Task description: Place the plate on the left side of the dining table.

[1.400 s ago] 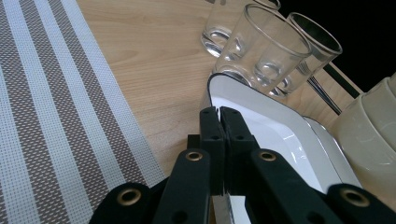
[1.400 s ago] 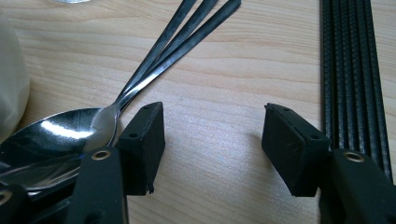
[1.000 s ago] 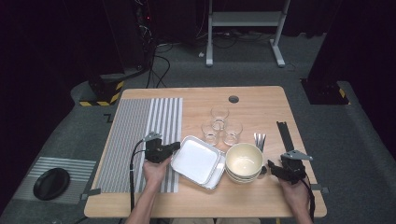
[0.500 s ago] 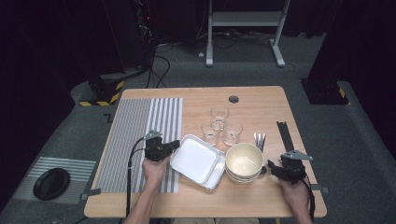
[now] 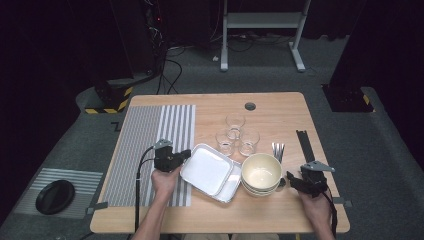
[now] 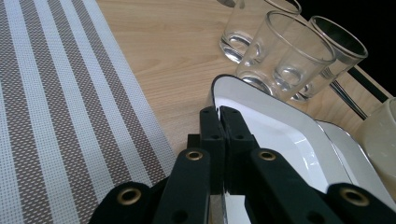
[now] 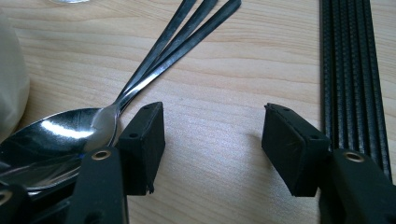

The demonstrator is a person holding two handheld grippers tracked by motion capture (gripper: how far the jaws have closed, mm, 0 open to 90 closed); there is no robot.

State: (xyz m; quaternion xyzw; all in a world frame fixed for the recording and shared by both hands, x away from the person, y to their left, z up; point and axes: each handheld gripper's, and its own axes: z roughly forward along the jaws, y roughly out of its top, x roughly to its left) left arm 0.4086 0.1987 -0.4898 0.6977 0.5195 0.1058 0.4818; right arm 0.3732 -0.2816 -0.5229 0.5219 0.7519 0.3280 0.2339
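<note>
The left gripper is pinching the rim of the top plate, its jaws closed on the thin edge, likely so the plate can lift off the stack near the table's front edge. The right gripper is resting wide open, holding nothing, beside the spoons near the front right corner.

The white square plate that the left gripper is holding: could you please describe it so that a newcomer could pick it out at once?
Start at the wooden table and find the striped placemat on its left half. Just off the mat's right edge lies a stack of white square plates, its top plate's rim pinched by the left gripper. Unlike the round cream bowls beside it and the three clear glasses behind, it is flat, square and dark-edged.
</note>
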